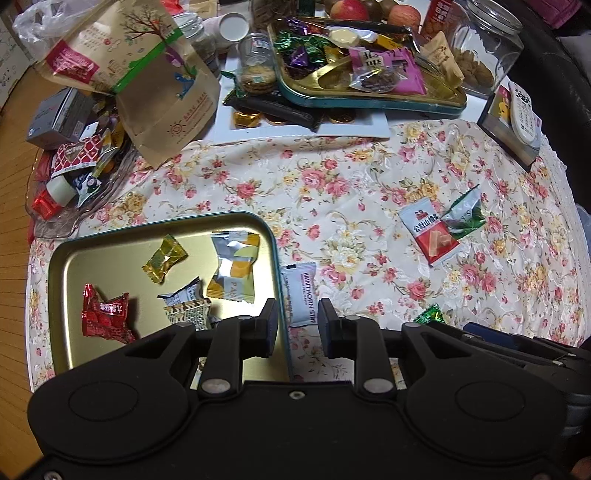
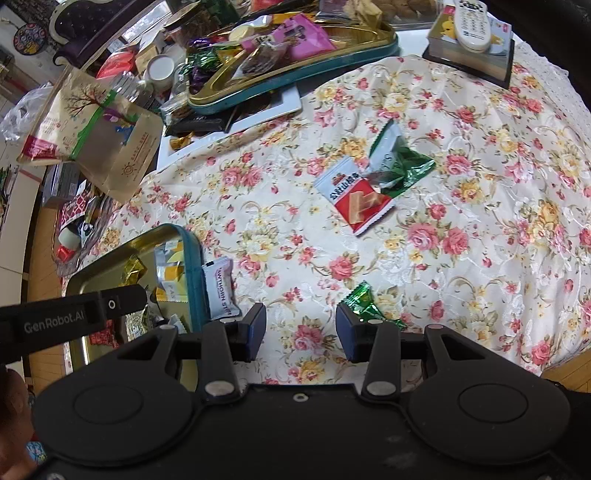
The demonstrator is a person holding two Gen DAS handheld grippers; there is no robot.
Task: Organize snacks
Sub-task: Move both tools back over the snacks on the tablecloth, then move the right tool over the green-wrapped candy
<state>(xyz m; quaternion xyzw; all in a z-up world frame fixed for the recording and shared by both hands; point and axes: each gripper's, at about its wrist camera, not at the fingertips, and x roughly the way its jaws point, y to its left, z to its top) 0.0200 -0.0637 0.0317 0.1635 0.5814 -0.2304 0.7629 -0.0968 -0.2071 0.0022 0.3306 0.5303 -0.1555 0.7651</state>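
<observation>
A gold tin tray with a teal rim (image 1: 110, 254) (image 2: 110, 269) lies at the near left and holds several wrapped snacks, among them a red one (image 1: 105, 314) and a yellow-grey one (image 1: 232, 269). A white hawthorn strip packet (image 1: 303, 295) (image 2: 221, 291) lies against the tray's right wall. My left gripper (image 1: 297, 328) is open, its jaws either side of the tray rim and the packet. My right gripper (image 2: 301, 332) is open and empty over the cloth. A small green candy (image 2: 364, 302) (image 1: 428, 315) lies by its right finger. A red-white packet (image 2: 354, 195) (image 1: 430, 232) and a green wrapper (image 2: 399, 162) (image 1: 465, 218) lie farther out.
A second gold tray (image 1: 369, 96) (image 2: 295, 70) full of sweets stands at the back on a white board. A brown paper bag (image 1: 147, 74), a glass dish of snacks (image 1: 70, 177), jars (image 1: 487, 48) and a remote on a box (image 1: 517, 110) (image 2: 476, 33) ring the floral cloth (image 2: 480, 221).
</observation>
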